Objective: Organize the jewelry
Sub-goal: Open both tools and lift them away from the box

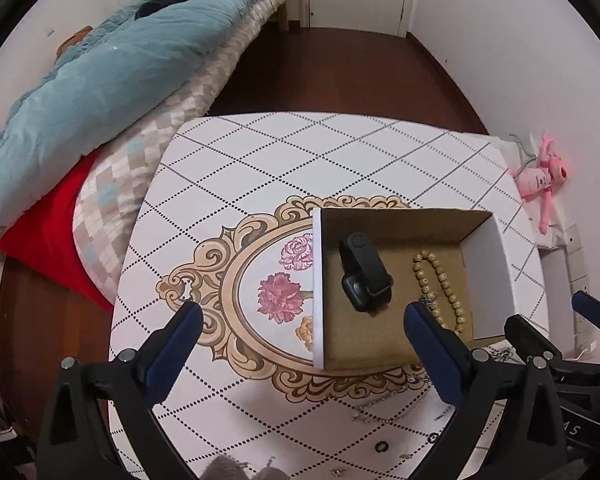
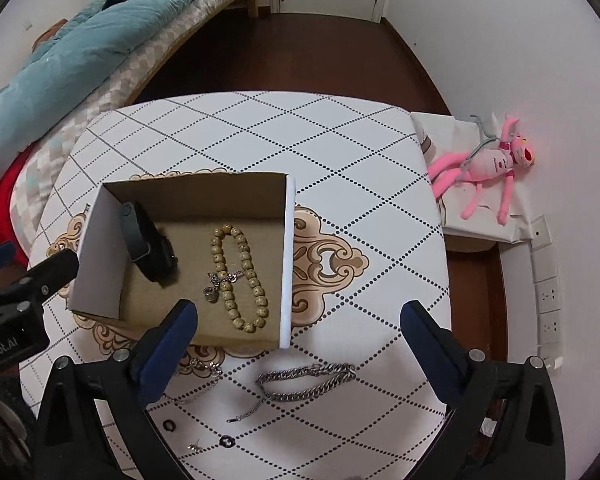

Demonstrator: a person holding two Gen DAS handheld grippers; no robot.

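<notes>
— Your fingers?
— Both my left gripper and right gripper gape, empty.
— The jewelry?
— Bead bracelet and watch lie in the box (mid-table); silver chain just outside its near wall.

Beaded bracelet and watch inside box

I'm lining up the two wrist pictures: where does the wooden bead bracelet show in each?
Left wrist view: the bead bracelet lies in the box's right half, partly behind the left gripper's right finger.
Right wrist view: the bead bracelet lies mid-box, above the right gripper's left finger.
Shared landmark: the black smartwatch, left of the beads in the cardboard box.
</notes>
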